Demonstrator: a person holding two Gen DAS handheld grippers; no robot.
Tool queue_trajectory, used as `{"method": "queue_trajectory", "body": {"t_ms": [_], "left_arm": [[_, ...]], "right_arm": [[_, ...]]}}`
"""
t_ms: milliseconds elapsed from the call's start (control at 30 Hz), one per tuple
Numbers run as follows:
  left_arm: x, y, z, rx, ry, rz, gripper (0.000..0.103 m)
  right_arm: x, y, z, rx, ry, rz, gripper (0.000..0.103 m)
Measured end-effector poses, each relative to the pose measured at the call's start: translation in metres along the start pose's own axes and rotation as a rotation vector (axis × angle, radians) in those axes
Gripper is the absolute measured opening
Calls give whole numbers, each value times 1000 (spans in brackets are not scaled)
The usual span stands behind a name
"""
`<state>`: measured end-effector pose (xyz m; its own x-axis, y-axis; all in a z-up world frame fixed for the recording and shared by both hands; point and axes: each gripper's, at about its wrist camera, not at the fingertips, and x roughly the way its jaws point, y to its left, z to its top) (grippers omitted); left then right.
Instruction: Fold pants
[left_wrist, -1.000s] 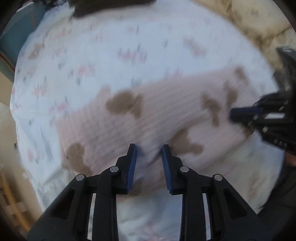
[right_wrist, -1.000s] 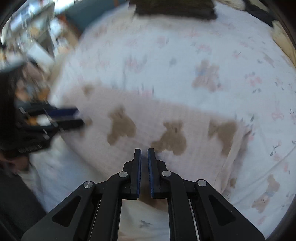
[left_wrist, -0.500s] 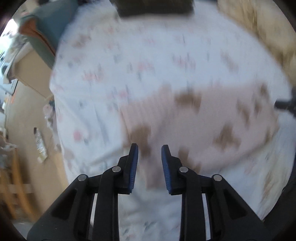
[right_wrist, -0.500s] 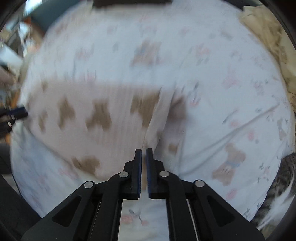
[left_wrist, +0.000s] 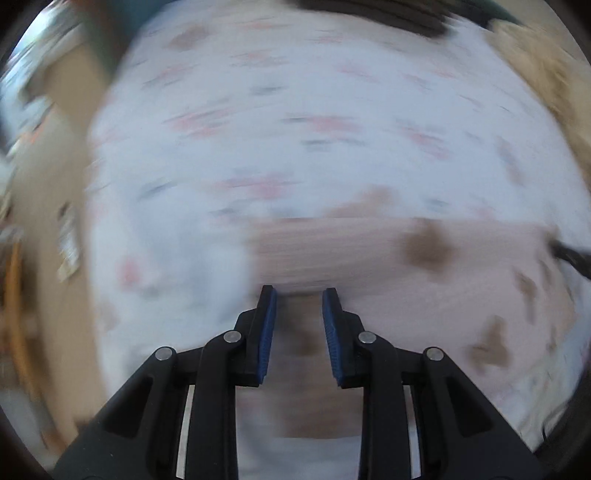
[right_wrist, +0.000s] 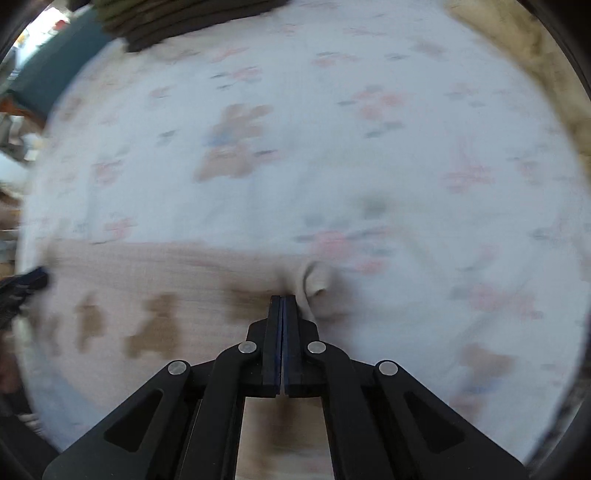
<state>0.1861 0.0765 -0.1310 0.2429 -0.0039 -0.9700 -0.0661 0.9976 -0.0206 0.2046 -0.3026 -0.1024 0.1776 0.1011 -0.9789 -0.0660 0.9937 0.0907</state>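
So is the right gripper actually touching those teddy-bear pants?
Touching. In the right wrist view the right gripper is shut on a bunched edge of the pants, fabric puckering at its tips.

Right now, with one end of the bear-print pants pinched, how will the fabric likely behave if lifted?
Probably floppy: the pants bunch into a soft pucker beside the shut right gripper. Likely light, since they lie thin and flat on the bedsheet. The far end would probably drag; the left gripper is open.

pale pink pants (left_wrist: 461, 295) with brown bear prints lie spread flat, one corner bunched into a small fold.
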Motion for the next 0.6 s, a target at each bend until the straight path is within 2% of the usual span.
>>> {"method": "queue_trajectory", "body": {"t_ms": [33,100,133,167,200,233,267,300,333,433,533,600], "left_arm": [[-1,17,0,-74,7,-8,24],[-11,39,-3,-193,-12,-72,24],[-18,47,-5,-231,-31,-107,33],[-26,52,-6,-249,-60,-117,51],[-30,54,-8,-259,-84,-114,63],[-33,54,-9,-268,-107,-117,81],[-32,51,-8,-261,-106,-140,85],[-27,48,-6,-245,-92,-169,85],[-19,37,-1,-212,-65,-194,85],[-5,23,2,-150,-10,-187,83],[-2,10,1,-129,18,-201,83],[4,2,0,-100,41,-190,83]], "right_arm": [[-2,-13,-2,53,7,30,7],[-12,-39,-6,173,-22,167,7],[-21,-53,-8,238,-64,224,8],[-28,-63,-10,284,-96,254,8],[-35,-74,-12,341,-124,298,11],[-36,-80,-14,379,-134,334,19],[-36,-85,-14,414,-134,372,32],[-33,-88,-16,452,-126,405,71],[-31,-87,-15,462,-123,413,84],[-24,-71,-16,400,-107,346,83],[-1,-59,-13,354,-23,380,83],[9,-43,-14,282,18,354,84]]}}
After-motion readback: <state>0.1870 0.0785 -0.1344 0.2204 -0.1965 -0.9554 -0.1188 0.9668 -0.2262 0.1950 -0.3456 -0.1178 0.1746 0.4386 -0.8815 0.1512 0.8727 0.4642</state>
